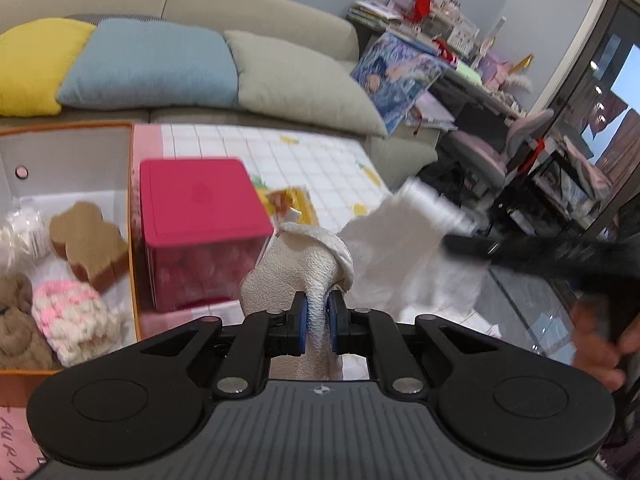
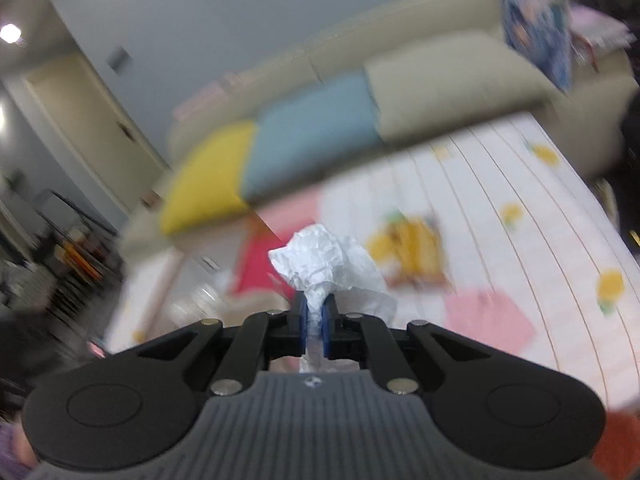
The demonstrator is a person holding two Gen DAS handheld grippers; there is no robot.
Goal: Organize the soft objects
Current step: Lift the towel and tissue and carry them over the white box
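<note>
My left gripper (image 1: 318, 316) is shut on a cream textured cloth (image 1: 296, 268) that bulges up over its blue pads. My right gripper (image 2: 316, 314) is shut on a crumpled white tissue (image 2: 320, 264). In the left wrist view that tissue (image 1: 392, 256) hangs just right of the cloth, under the blurred black body of the right tool (image 1: 536, 252), which a hand (image 1: 596, 344) holds. To the left an orange box (image 1: 132, 216) holds a brown bear-shaped sponge (image 1: 88, 240), a pink-and-white knit piece (image 1: 72, 320), a brown plush (image 1: 16, 320) and a white bundle (image 1: 24, 228).
A clear box with a pink lid (image 1: 200, 200) stands beside the orange box on a checked tablecloth (image 1: 312, 156). Behind is a sofa with yellow (image 1: 36, 64), blue (image 1: 152, 64) and beige (image 1: 304, 84) cushions. A cluttered desk (image 1: 460, 52) and a chair (image 1: 492, 156) are at the right. The right wrist view is motion-blurred.
</note>
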